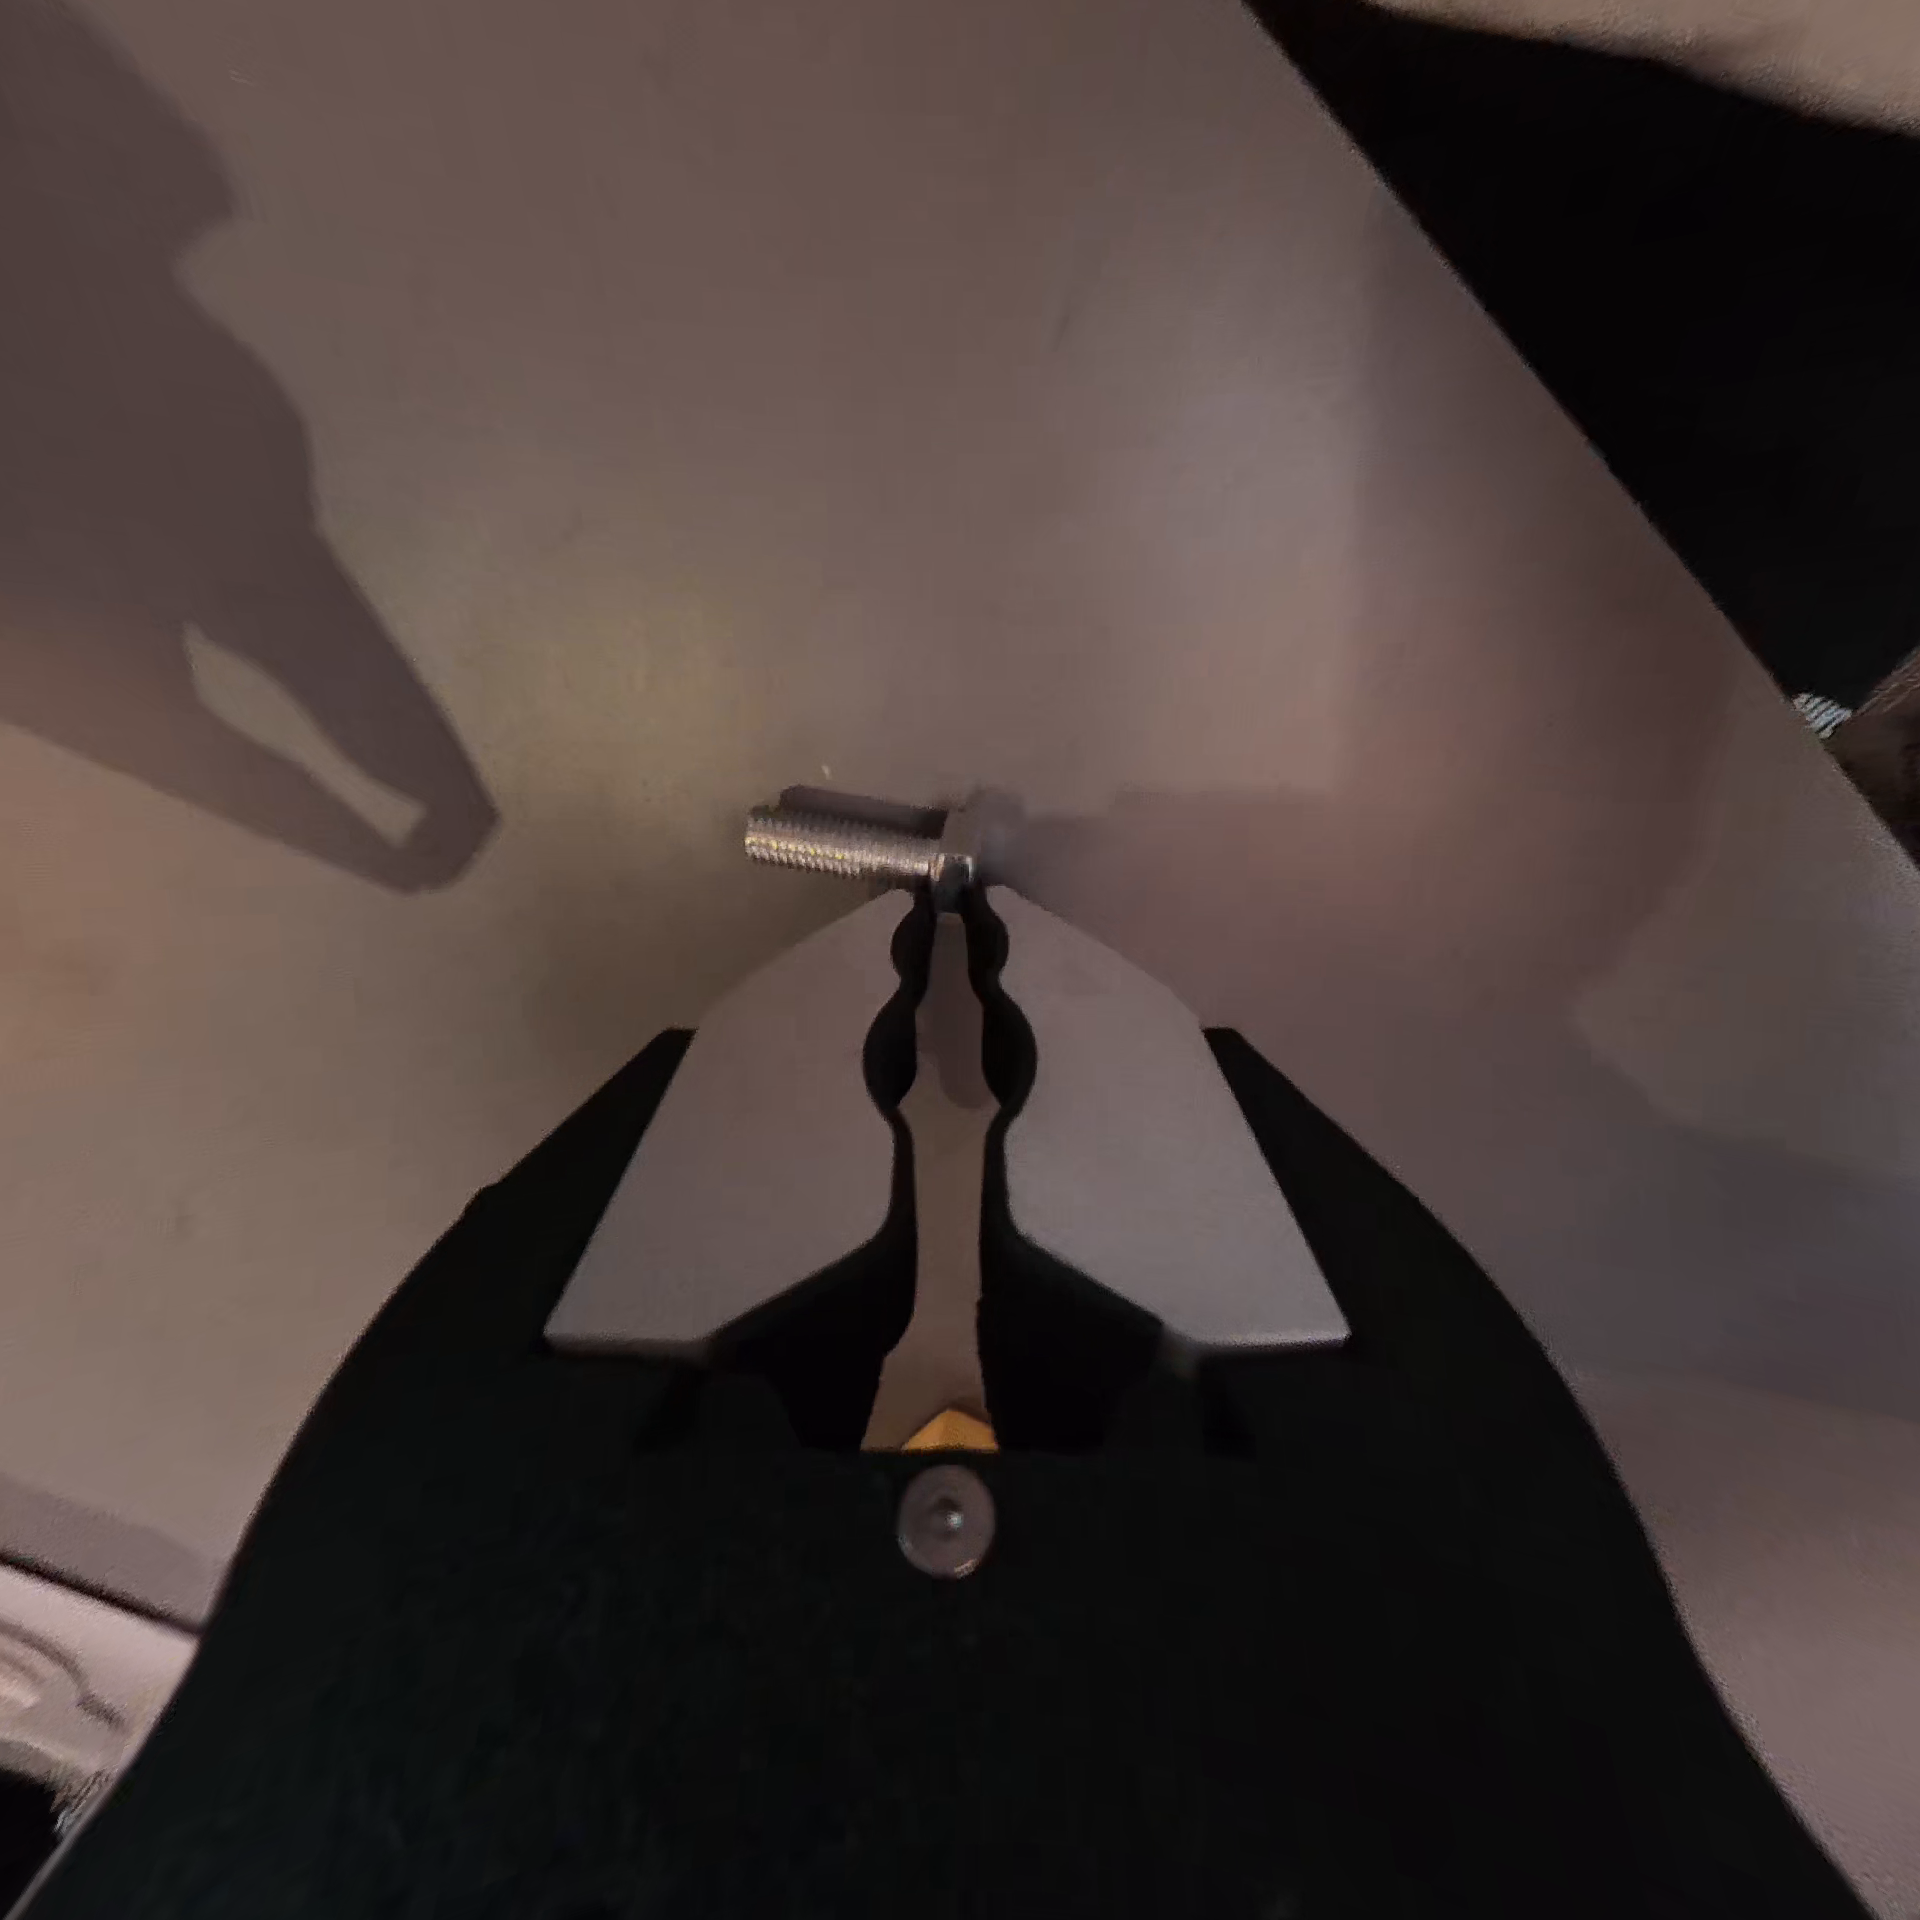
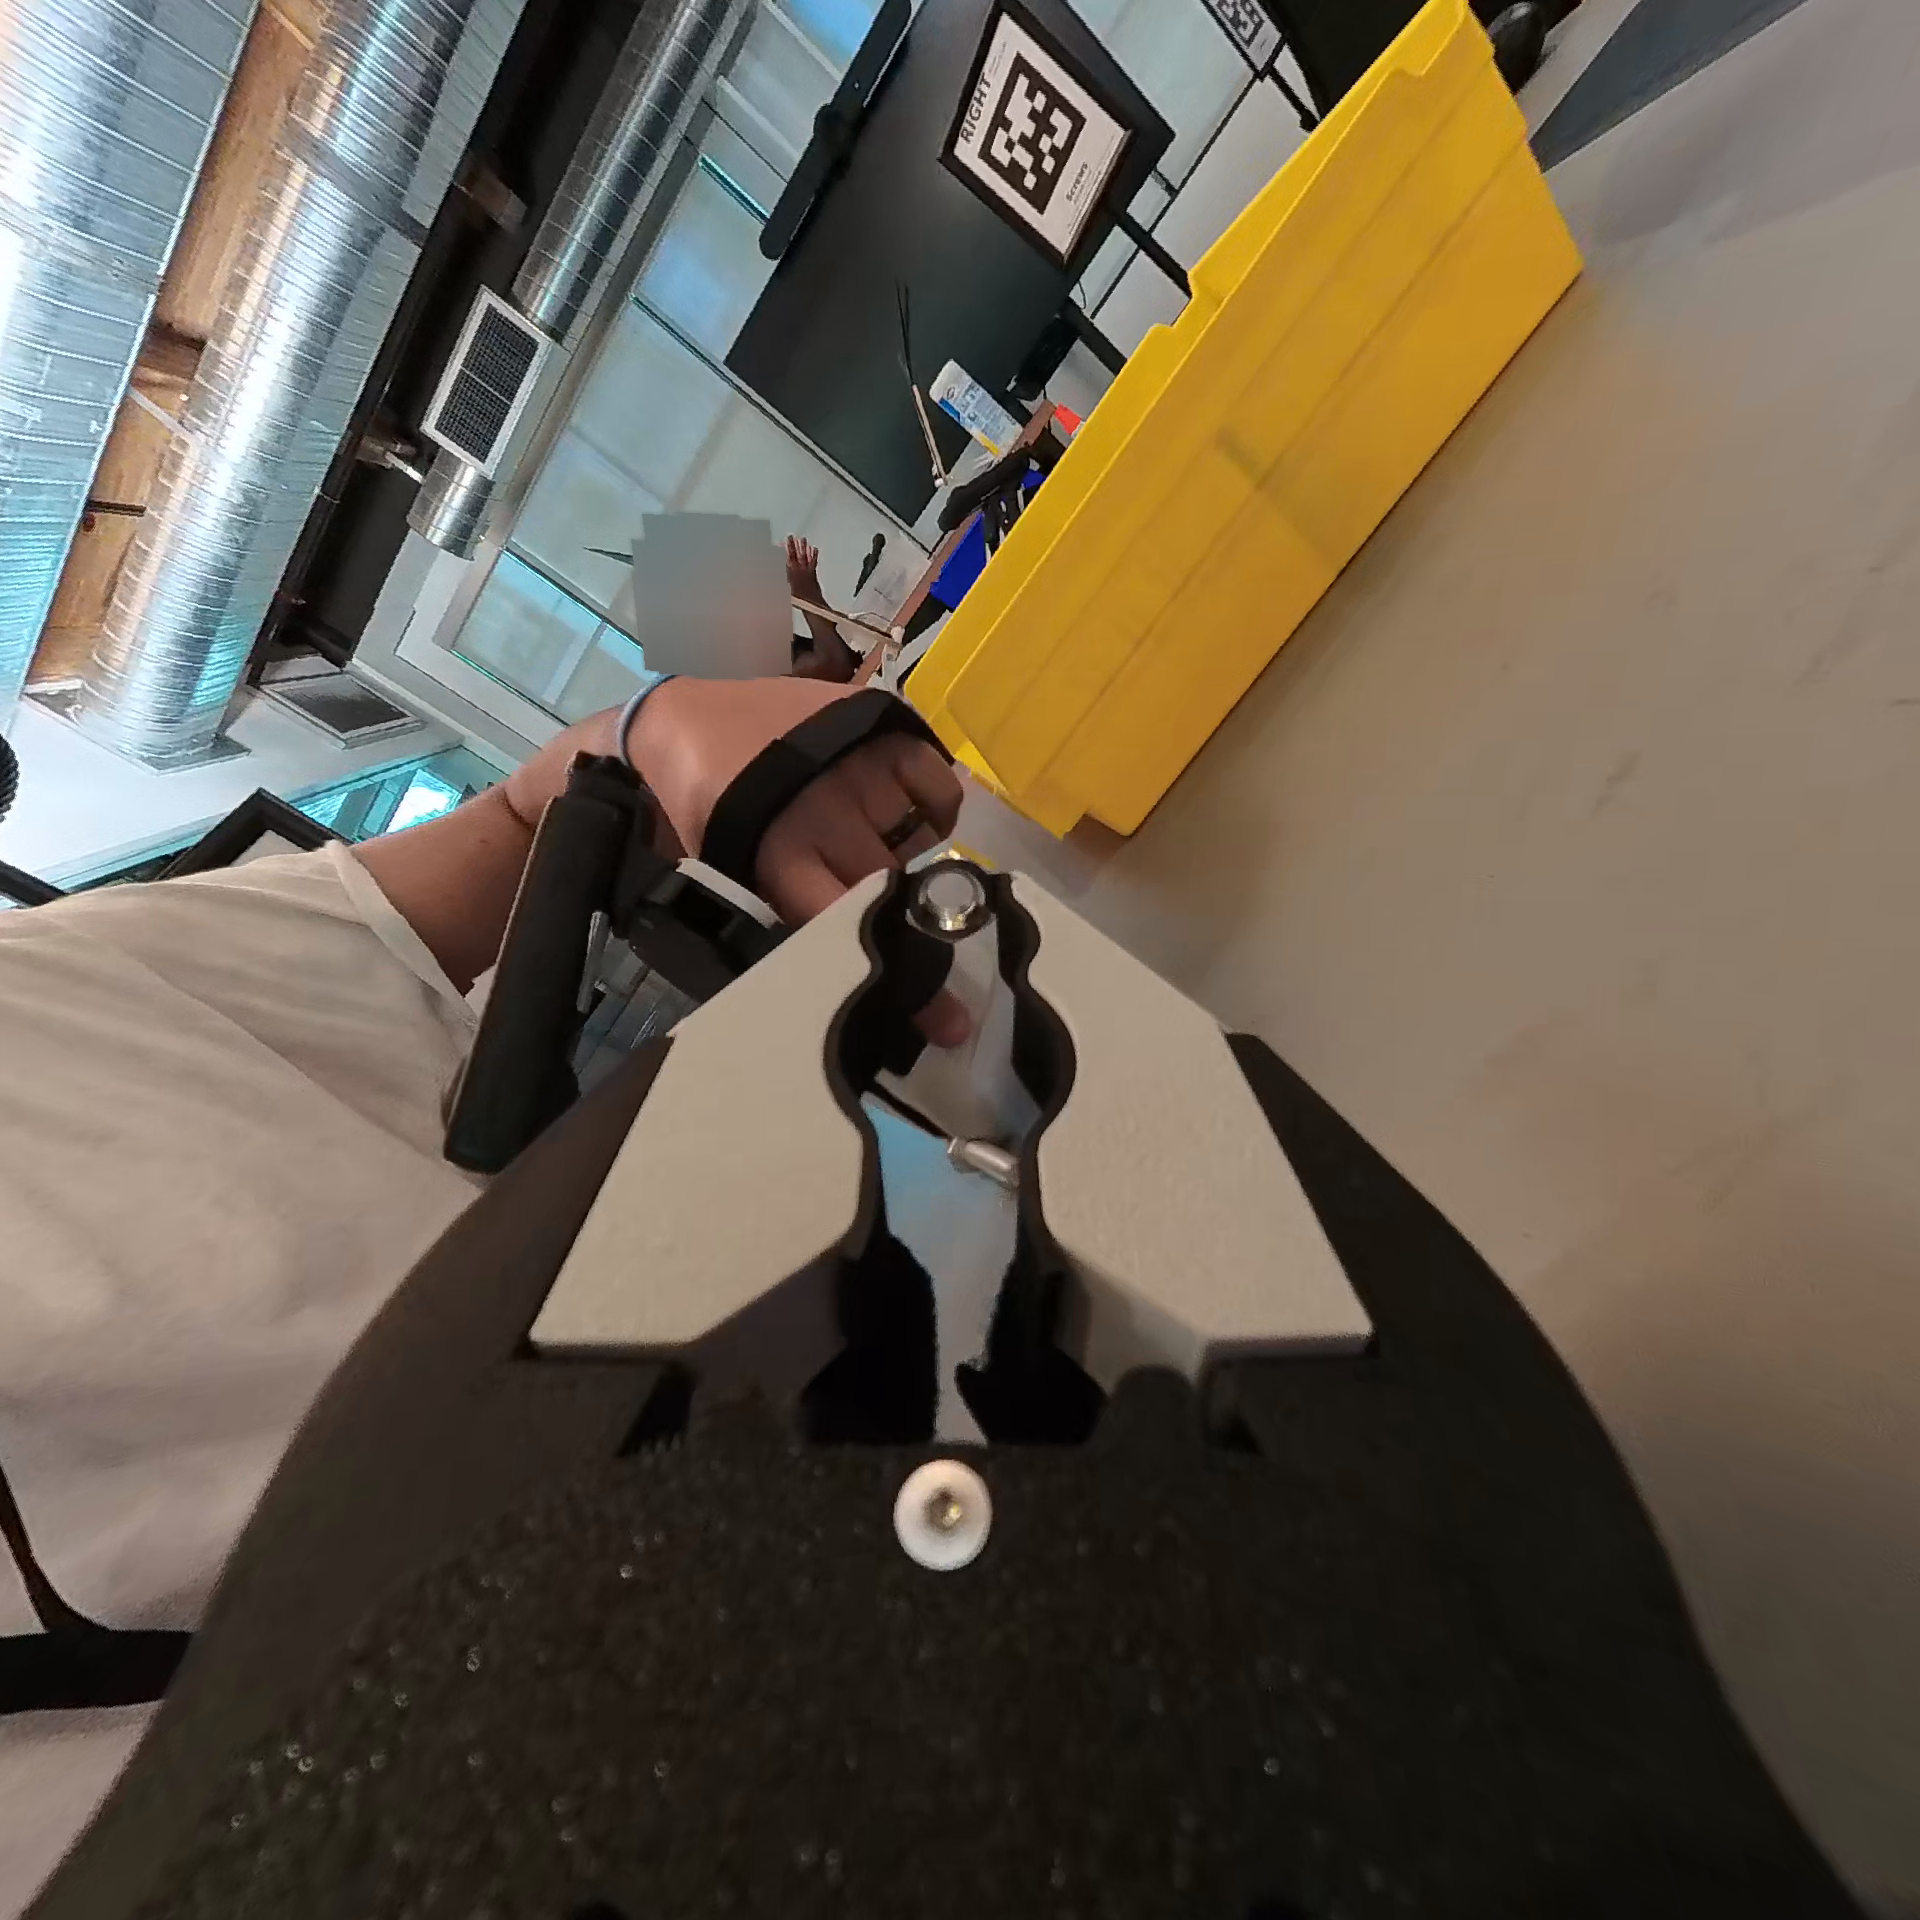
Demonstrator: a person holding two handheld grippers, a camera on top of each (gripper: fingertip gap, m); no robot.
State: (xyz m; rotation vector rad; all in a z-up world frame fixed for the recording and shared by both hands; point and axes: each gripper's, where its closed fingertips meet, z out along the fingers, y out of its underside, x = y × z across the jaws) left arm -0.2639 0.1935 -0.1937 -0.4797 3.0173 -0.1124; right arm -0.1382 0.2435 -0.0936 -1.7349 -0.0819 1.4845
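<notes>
The left wrist view looks steeply down along its fingers, close over the tabletop (image 1: 935, 468). The right wrist view is rolled sideways, low across the tabletop toward a yellow bin (image 2: 1278, 488) and the room. Both views share the tabletop.

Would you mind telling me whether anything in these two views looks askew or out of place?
Nothing stands out. The left gripper pinches a bolt by its head, shank sideways; the right gripper clamps a nut. The yellow bin sits flat on the table.
</notes>
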